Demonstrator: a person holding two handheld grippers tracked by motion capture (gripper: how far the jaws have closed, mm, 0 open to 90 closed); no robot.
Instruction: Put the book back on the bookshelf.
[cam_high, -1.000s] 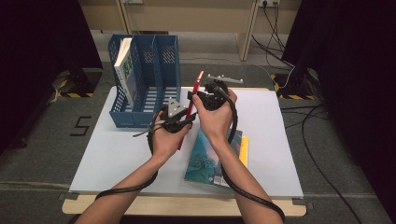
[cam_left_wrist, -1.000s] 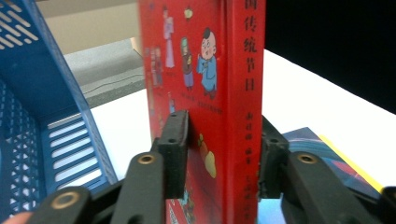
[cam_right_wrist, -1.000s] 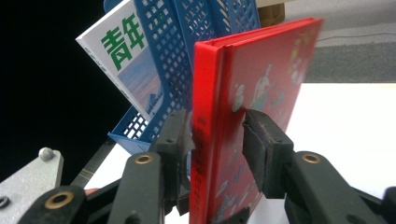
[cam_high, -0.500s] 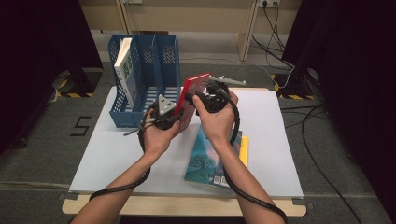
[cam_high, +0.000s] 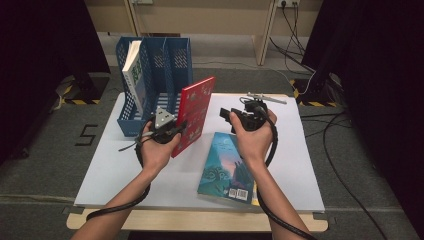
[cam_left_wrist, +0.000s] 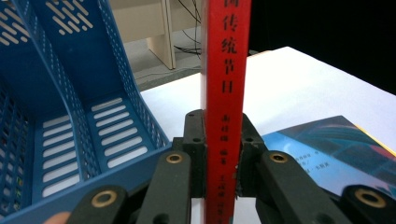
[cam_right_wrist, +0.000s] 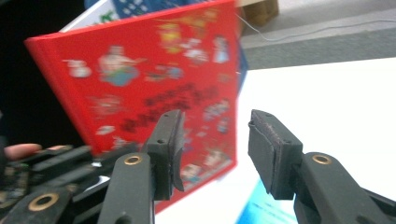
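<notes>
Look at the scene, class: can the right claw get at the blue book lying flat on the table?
Probably yes. The right claw is open and empty, the blue book lies uncovered just beneath that hand, and the red book stays off to the side in the left claw.

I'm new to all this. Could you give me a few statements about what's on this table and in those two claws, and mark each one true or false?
1. The left gripper is clamped on the red book. True: its jaws press on the spine.
2. The right gripper also holds the red book. False: its jaws stand open with nothing between them.
3. A white and green book stands in the blue file rack. True: it is in the leftmost slot.
4. The teal book stands upright in the rack. False: it lies flat on the table.
5. The red book lies flat on the table. False: it is held upright, beside the rack.
</notes>
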